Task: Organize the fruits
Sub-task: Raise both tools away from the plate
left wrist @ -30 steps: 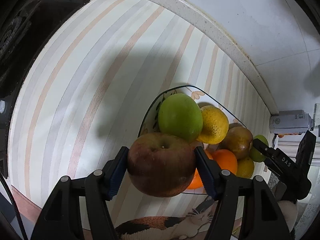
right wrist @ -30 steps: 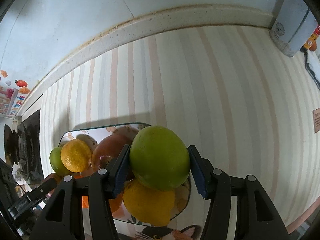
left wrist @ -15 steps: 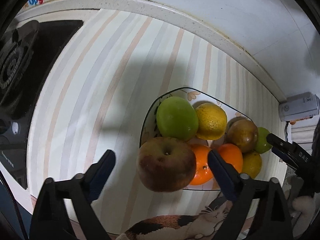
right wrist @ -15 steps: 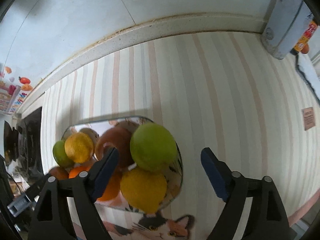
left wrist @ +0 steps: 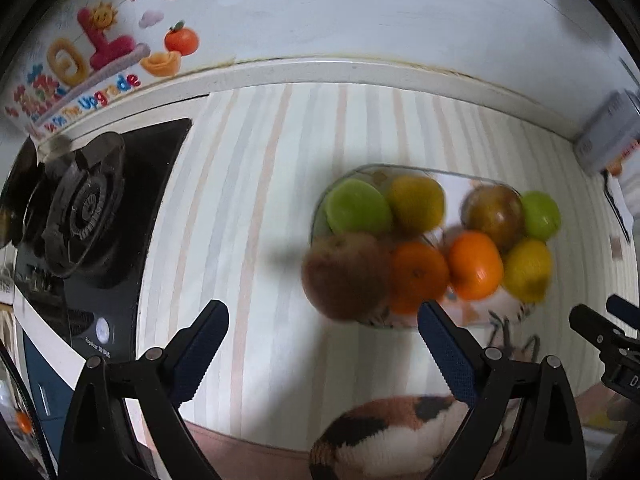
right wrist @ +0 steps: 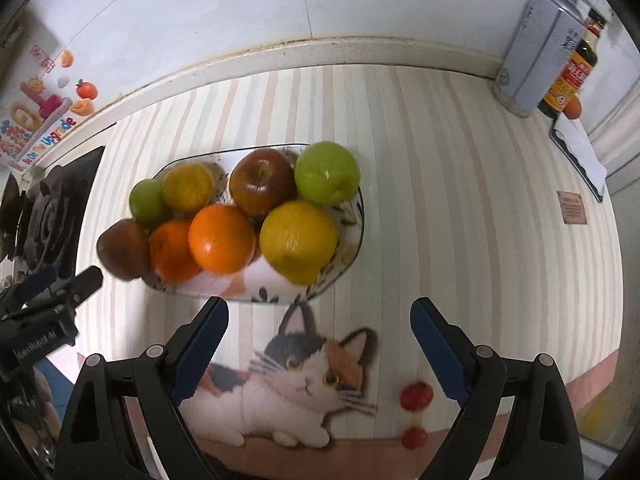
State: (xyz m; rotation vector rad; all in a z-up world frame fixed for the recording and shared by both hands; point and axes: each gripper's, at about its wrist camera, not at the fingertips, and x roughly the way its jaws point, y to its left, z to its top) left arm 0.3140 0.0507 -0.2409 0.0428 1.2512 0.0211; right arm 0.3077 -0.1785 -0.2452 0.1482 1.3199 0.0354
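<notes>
1. Hovering near the table edge: right tool (right wrist: 319,342) has nothing between its jaws, which are opening further; it sits over the cat print (right wrist: 296,384) on the striped mat.
2. Left tool (left wrist: 322,346) is released too, jaws wide and empty, near side of the plate.
3. Plate (right wrist: 352,240) holds all the fruit, piled and touching. It looks ceramic or glass, so I judge it brittle; avoid knocking the rim.
4. Near row: yellow citrus (right wrist: 298,240), two oranges (right wrist: 222,238), dark apple (right wrist: 122,250) overhanging the plate's left rim. That apple looks least stable, likely to roll off if nudged.
5. Far row: green apple (right wrist: 327,173), red apple (right wrist: 262,182), another yellow citrus (right wrist: 188,188), small green fruit (right wrist: 146,202).
6. Handling, my estimate: all round, firm, moderately heavy, smooth skin, so slippery. Apples bruise; citrus gives slightly under squeeze.
7. Grip point: across the widest girth, pads on opposite sides, from above. Take top or edge fruit first; pulling a lower one may shift the pile.
8. Beyond: tin (right wrist: 532,44) and bottle (right wrist: 572,72) by the wall, well apart. Stove (left wrist: 80,216) on the left.
</notes>
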